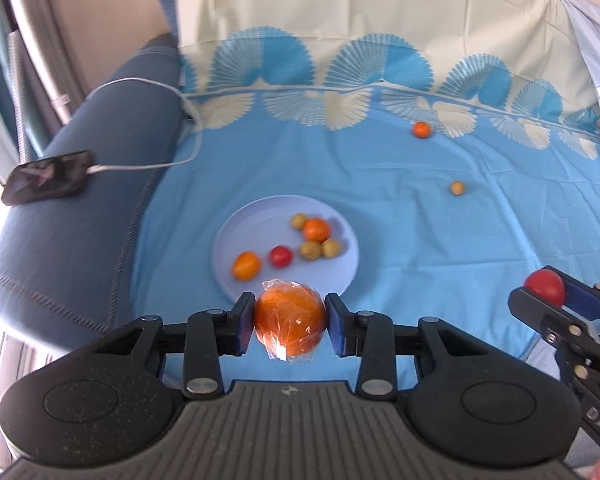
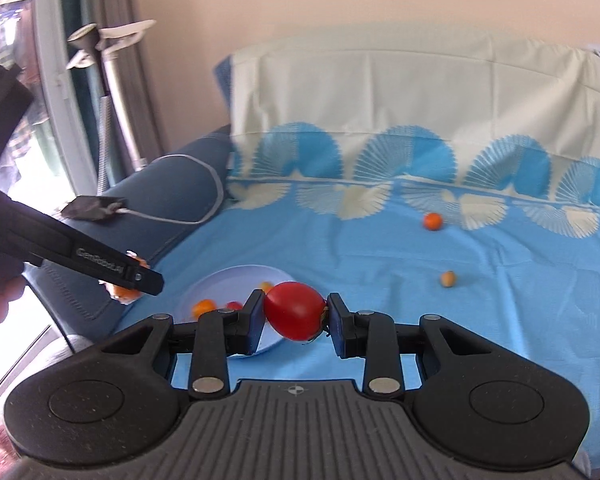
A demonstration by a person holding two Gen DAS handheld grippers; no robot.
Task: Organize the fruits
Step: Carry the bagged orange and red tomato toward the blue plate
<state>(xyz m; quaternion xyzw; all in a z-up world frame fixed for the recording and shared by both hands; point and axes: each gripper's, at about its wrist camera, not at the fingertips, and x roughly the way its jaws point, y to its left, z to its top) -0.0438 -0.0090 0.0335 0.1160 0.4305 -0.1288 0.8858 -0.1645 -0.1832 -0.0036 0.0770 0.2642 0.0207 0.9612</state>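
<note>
Blue patterned bedsheet bears a pale plate already holding six small fruits. Left gripper clamps a wrapped orange beside the plate; right gripper pinches a red tomato. Beyond the plate, a small orange fruit and a yellowish fruit remain.

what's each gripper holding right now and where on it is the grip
The left gripper clamps a plastic-wrapped orange across its sides. The right gripper clamps a red tomato across its sides.

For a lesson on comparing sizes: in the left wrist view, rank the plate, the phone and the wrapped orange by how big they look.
1. Plate
2. Phone
3. Wrapped orange, though it sits nearest the camera, so its true size is unsure.
</note>
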